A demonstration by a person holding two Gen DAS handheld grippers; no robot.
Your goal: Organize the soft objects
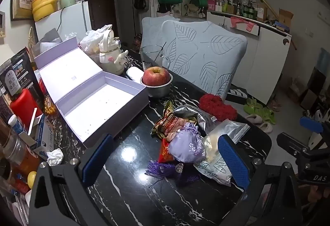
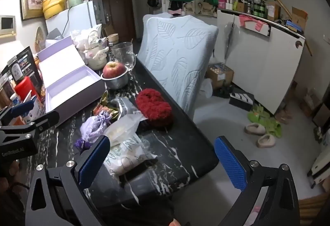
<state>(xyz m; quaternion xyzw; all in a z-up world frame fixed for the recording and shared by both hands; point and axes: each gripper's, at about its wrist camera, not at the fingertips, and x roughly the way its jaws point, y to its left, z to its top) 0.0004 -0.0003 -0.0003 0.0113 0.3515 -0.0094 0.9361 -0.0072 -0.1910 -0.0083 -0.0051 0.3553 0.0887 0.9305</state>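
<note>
A small heap of soft things lies on the black, white-veined marble table (image 1: 127,189), near its right edge. At the heap's front sits a lilac drawstring pouch of sheer, embroidered fabric (image 1: 186,146), plump and gathered at the neck, with a dark purple tassel (image 1: 165,170) spread on the table just in front of it. Touching its right side is a clear plastic packet with pale contents (image 1: 216,149). Behind the pouch lie a crumpled brown-and-gold snack wrapper (image 1: 167,121) and a wrinkled silver foil bag (image 1: 191,112). Farther back, close to the table edge, rests a fluffy red heart-shaped cushion (image 2: 153,105).

To the left of the heap stands an open, empty lilac cardboard gift box (image 1: 99,106), lid hinged back. Behind it, a red apple (image 1: 155,76) sits in a small steel bowl (image 1: 159,91).

The left gripper (image 1: 165,162) hangs above the heap, blue pads spread wide, holding nothing. The right gripper (image 2: 163,161) is likewise spread wide and empty, over the table's near corner.
</note>
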